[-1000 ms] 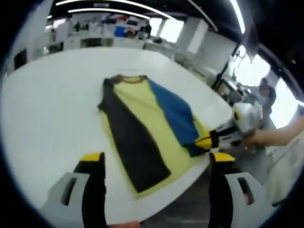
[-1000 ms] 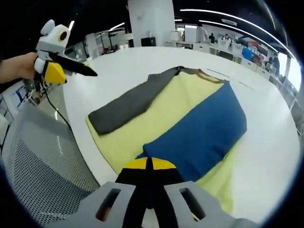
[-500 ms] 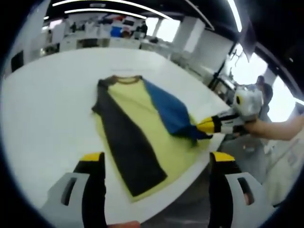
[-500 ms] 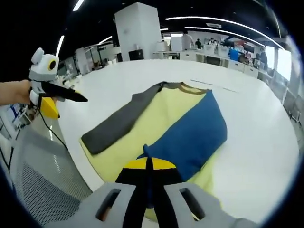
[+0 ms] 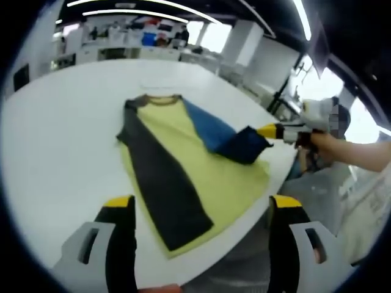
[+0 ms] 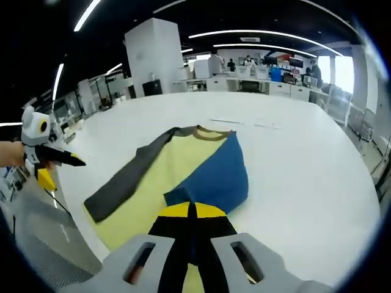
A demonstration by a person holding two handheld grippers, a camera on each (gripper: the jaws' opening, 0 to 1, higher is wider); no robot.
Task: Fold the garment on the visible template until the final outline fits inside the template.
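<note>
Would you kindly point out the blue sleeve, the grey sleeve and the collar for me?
blue sleeve point(image 6: 217, 180), right gripper view, middle of the lifted fold.
grey sleeve point(image 5: 165, 183), left gripper view, midway along its length.
collar point(image 5: 160, 99), left gripper view, brown neckband at the far end.

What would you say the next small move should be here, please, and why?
Probably carry the blue sleeve across the yellow body and lay it flat. The right tongs are shut on its cuff and hold it lifted, while the grey sleeve already lies folded inward; the left tongs hover open.
</note>
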